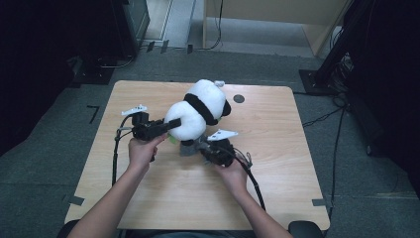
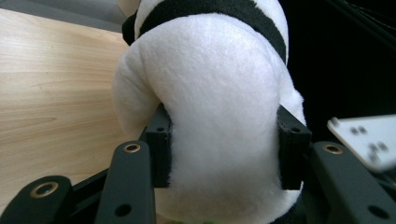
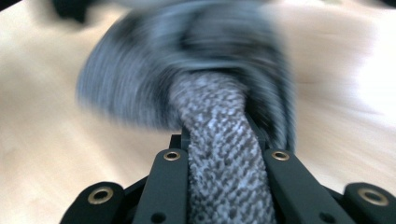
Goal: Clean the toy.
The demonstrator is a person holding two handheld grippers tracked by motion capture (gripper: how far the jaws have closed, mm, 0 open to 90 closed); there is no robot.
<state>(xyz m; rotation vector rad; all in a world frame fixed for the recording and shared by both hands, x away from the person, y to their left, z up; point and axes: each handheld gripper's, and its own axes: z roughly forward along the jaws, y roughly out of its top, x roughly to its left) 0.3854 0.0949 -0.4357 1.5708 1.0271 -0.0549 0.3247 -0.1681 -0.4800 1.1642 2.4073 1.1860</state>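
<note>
High view shows your left gripper [image 1: 171, 125] clamped on the panda's [image 1: 198, 111] white body, at tabletop [image 1: 277, 148] center. Your right gripper [image 1: 202, 147], at the panda's 6 o'clock, is pinched tight on a grey knit cloth [image 1: 188, 147].

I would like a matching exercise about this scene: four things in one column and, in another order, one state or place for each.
Things:
1. left gripper
2. right gripper
3. white and black plush panda
4. light wooden table

States:
A. bears everything
B. pinches grey knitted cloth
C. squeezes white plush
D. held near the table's middle

Pairs: 1-C, 2-B, 3-D, 4-A
</note>
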